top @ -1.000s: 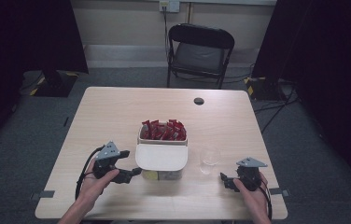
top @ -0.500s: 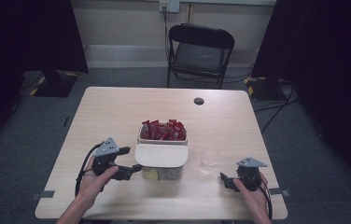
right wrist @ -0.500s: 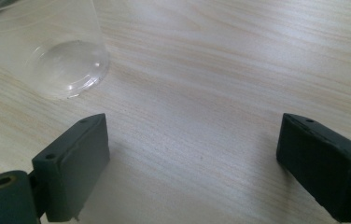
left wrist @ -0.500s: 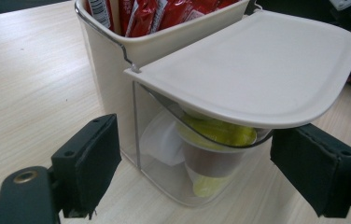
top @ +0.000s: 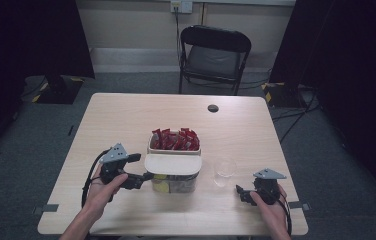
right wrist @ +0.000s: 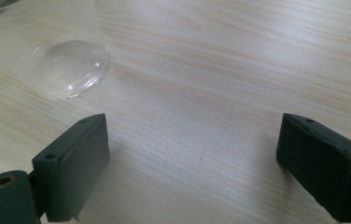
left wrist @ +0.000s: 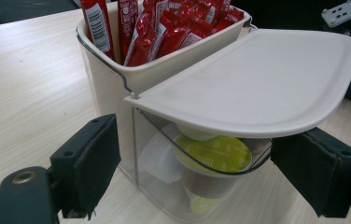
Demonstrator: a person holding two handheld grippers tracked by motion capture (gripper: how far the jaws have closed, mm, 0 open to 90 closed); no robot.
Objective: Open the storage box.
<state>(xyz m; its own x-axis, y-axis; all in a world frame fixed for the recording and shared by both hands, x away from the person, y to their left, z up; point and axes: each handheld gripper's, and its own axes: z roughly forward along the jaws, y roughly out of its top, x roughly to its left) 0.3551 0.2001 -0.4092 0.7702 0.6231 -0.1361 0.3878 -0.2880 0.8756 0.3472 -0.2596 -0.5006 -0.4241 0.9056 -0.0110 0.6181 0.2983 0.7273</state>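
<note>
My left gripper [top: 143, 177], jaws apart, straddles the container's clear front compartment [left wrist: 187, 186] under its cream lid [top: 172, 164], at 3 o'clock from my left hand (much nearer than my right). My right gripper [top: 241, 192], also apart, rests near the clear cup [top: 225, 171].

Cream lid [left wrist: 257, 79]; red sachets [left wrist: 155, 23]; yellow-green pod [left wrist: 213, 151], perhaps foil-topped; clear cup [right wrist: 47, 51]; pale woodgrain table [top: 126, 120].
</note>
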